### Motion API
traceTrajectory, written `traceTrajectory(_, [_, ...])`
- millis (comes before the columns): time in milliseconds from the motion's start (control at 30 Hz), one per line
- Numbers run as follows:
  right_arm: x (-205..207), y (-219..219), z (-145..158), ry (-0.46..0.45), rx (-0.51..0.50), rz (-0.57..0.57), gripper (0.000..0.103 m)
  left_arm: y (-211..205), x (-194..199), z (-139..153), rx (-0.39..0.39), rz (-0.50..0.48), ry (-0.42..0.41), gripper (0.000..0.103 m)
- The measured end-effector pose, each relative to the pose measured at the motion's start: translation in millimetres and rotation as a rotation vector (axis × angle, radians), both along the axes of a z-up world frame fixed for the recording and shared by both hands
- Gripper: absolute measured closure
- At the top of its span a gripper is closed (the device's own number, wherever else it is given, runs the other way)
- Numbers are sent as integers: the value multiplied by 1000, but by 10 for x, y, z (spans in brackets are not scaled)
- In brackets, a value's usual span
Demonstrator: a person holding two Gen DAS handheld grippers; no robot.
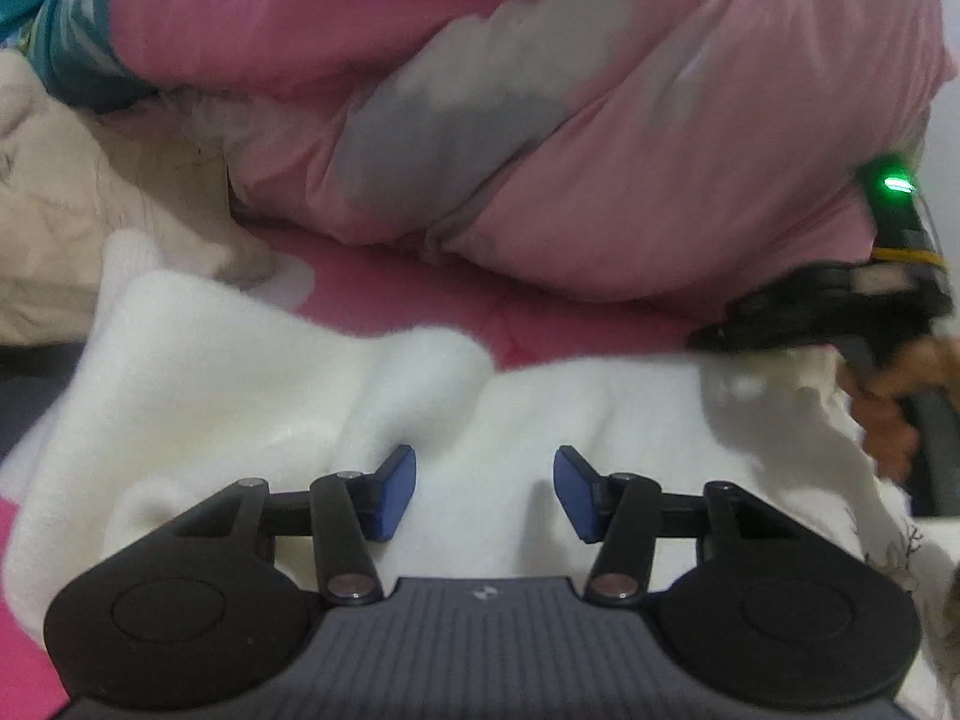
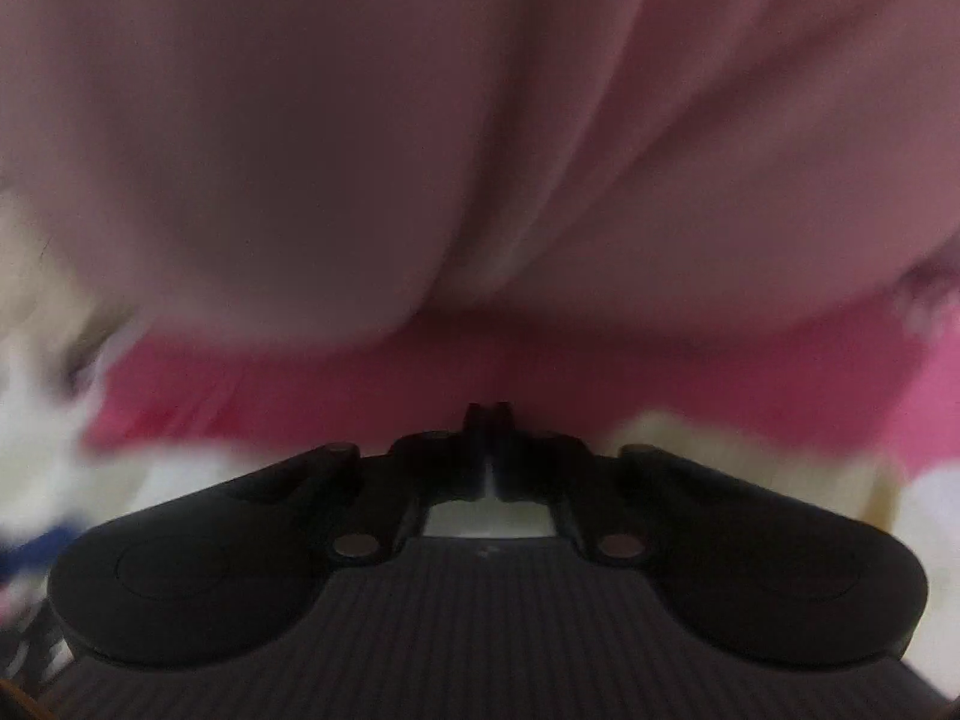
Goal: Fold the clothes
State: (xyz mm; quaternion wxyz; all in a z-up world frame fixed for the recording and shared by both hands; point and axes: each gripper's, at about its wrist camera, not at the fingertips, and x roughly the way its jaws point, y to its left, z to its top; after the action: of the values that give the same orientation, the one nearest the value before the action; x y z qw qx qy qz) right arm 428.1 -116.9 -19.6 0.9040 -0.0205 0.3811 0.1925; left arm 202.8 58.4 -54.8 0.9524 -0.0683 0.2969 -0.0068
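A white fleece garment (image 1: 240, 372) lies spread on a deep pink bed sheet (image 1: 420, 294). My left gripper (image 1: 483, 492) hovers low over its middle, blue pads (image 1: 399, 492) wide apart with nothing between them. My right gripper (image 1: 702, 339) is at the garment's far right edge, held by a person's hand (image 1: 888, 414), and the fleece rises up to it there. In the blurred right wrist view the right gripper (image 2: 487, 414) has its fingers pressed together with a thin white sliver between them, and white fleece (image 2: 720, 462) shows beneath.
A bulky pale pink duvet (image 1: 600, 150) with grey-white patches is piled just behind the garment and fills the right wrist view (image 2: 360, 120). A cream garment (image 1: 48, 210) and a teal striped cloth (image 1: 72, 30) lie at the far left.
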Motion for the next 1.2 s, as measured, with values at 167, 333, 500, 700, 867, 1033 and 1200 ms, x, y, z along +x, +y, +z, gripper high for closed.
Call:
traceTrajectory(167, [-455, -614, 444, -22, 192, -35, 97, -129, -86, 133, -13, -84, -19, 42])
traceTrajectory(333, [-1087, -883, 472, 52, 98, 31, 95, -306, -55, 11, -21, -127, 8, 42])
traceTrajectory(500, [-865, -645, -78, 145, 22, 19, 99, -282, 21, -127, -40, -95, 33, 43])
traceTrajectory(700, [-231, -731, 23, 22, 94, -175, 98, -283, 51, -172, -41, -84, 37, 41])
traceTrajectory(867, [-651, -1386, 437, 24, 208, -227, 93, -265, 35, -162, -47, -78, 37, 41])
traceTrajectory(1033, [-1056, -1616, 240, 145, 116, -241, 91, -262, 55, -178, -57, -72, 38, 41])
traceTrajectory(1200, [-547, -1744, -50, 179, 119, -308, 95, -270, 33, -180, -59, -68, 38, 41])
